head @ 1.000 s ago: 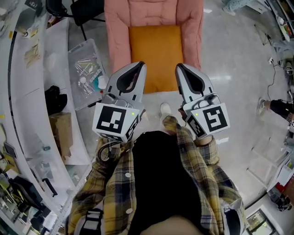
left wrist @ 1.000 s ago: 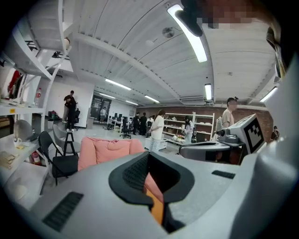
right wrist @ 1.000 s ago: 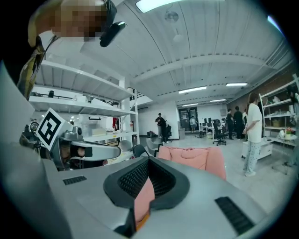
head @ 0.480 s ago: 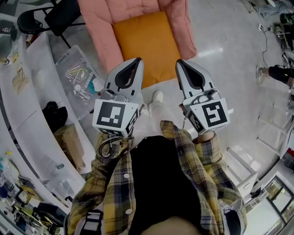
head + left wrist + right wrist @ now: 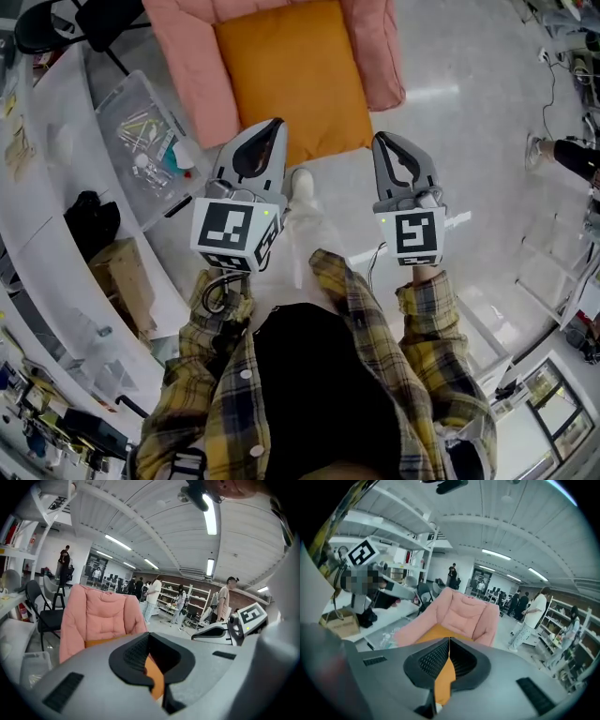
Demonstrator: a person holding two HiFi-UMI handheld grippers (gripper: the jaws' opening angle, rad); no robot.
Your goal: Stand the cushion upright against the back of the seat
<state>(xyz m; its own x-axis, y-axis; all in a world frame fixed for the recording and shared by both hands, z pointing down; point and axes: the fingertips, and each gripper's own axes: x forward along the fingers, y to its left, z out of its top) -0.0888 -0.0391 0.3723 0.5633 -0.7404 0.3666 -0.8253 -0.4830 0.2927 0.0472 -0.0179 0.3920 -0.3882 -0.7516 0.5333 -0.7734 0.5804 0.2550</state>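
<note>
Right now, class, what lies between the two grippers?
In the head view, the person's white shoe and pale trouser leg lie between the left gripper and right gripper.

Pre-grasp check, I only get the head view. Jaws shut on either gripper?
Observer: In its own view the left gripper is closed tip to tip, nothing gripped.
Operator: Right one?
Observer: The right gripper is shut and empty too; the orange cushion shows only beyond it.
Operator: Cushion upright?
Observer: No, it lies flat in the pink chair, whose back stands bare behind it.
</note>
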